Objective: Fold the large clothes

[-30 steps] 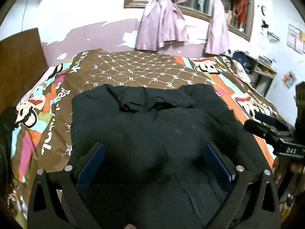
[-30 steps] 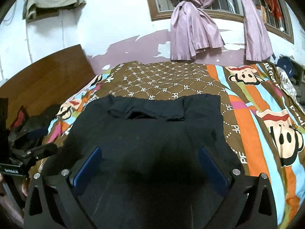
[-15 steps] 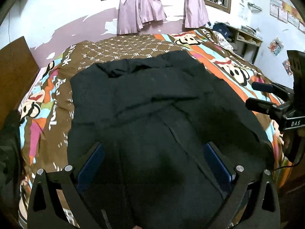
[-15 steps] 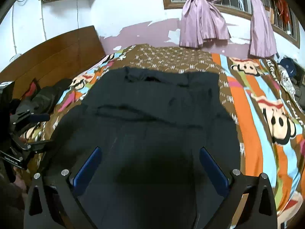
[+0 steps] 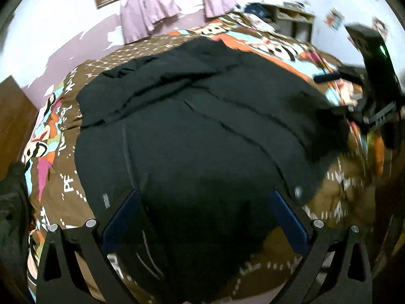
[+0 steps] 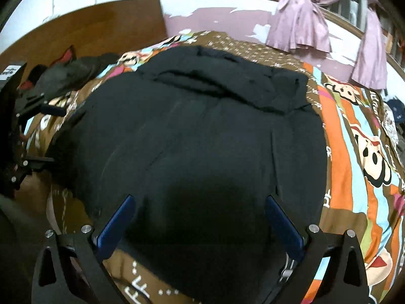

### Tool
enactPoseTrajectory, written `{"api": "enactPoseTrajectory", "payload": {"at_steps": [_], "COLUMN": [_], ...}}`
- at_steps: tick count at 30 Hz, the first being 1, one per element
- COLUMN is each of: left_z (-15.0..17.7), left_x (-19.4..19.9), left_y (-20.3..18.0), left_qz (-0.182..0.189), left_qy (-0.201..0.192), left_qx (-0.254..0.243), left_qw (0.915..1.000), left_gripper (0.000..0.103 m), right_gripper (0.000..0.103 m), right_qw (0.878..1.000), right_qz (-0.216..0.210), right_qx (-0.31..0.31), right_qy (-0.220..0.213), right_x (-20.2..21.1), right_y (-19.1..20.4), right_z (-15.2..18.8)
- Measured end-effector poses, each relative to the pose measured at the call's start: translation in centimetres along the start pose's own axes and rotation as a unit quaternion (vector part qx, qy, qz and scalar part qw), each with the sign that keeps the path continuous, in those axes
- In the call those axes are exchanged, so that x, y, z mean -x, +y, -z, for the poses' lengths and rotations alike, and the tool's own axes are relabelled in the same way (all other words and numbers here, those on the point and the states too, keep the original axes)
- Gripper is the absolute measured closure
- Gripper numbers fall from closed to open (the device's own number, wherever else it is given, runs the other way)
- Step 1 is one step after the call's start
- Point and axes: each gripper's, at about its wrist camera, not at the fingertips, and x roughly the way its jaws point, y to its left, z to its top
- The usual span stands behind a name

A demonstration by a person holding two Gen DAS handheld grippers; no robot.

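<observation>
A large black jacket [image 5: 189,126] lies spread flat on the bed, its collar at the far end and its hem nearest me. In the right wrist view the same jacket [image 6: 202,126] fills the middle. My left gripper [image 5: 203,197] hovers open over the near hem, with only cloth showing between its blue pads [image 5: 119,220]. My right gripper [image 6: 200,200] is also open over the hem, holding nothing. The left wrist view shows the right gripper [image 5: 374,96] out at the jacket's right edge. The left gripper [image 6: 22,126] appears at the jacket's left edge in the right wrist view.
The bed cover [image 6: 354,152] is brown with orange and blue cartoon stripes. A heap of dark clothes [image 6: 63,76] lies by the wooden headboard [image 6: 88,33]. Purple curtains [image 5: 146,12] hang on the far wall, and shelves [image 5: 291,17] stand beyond the bed.
Both grippers have drawn back from the jacket's middle toward the near bed edge and tilted down. The hem and near edge of the cover now show. Both stay open.
</observation>
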Motion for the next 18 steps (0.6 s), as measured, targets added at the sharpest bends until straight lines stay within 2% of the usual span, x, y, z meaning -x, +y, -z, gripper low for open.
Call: {"api": "enactPoseTrajectory", "payload": {"at_steps": [3, 6, 11, 18], "left_z": [1.7, 3.0, 4.3, 4.5], "left_x": [-0.7, -1.4, -3.2, -4.1], "left_y": [-1.0, -1.2, -1.6, -1.3], "left_qz": [0.002, 0.012, 0.004, -0.002], "left_qy": [0.02, 0.04, 0.081, 0.086], "left_qx": [-0.018, -0.005, -0.006, 0.004], "left_qw": [0.9996, 0.9991, 0.9967, 0.9963], "left_gripper": [0.002, 0.002, 0.002, 0.002], "right_gripper": [0.0, 0.0, 0.0, 0.0], "right_qw": [0.999, 0.997, 0.992, 0.981], "right_qz": [-0.016, -0.018, 0.003, 0.041], "right_qx": [0.018, 0.045, 0.098, 0.156], "right_qy": [0.024, 0.052, 0.076, 0.112], "right_x": [-0.5, -1.5, -2.6, -4.4], "right_y": [0.8, 2.0, 3.5, 4.9], "right_z": [1.1, 1.9, 2.6, 3.7]}}
